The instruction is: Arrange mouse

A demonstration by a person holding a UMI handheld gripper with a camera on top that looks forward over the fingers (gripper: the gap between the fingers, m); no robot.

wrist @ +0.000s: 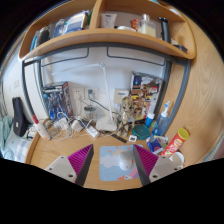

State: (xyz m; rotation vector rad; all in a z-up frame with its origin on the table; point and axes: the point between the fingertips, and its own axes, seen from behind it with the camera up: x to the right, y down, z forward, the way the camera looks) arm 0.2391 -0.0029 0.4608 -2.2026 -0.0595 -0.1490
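- Gripper [113, 165] seen from its own cam, pointing fwd and slightly down.
- Two fingers in view at bottom, w/ magenta pads [82, 158] on inner faces.
- Spread wide apart, clear gap betw. them.
- Nothing pressed betw. pads.
- Left and right fingers roughly level, symmetric, tips angled inward.
- No hand or sleeve visible.

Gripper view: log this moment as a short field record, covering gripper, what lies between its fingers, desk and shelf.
gripper: gripper open, its fingers apart over the desk
fingers: purple-pink pads on the inner faces
between fingers: a light blue-grey mouse pad lying flat on the desk
mouse: not identifiable in this view
desk: wooden desk, back edge crowded with cables and small items
beyond the right finger: an orange tube lying on the desk
above: wooden shelf holding assorted items
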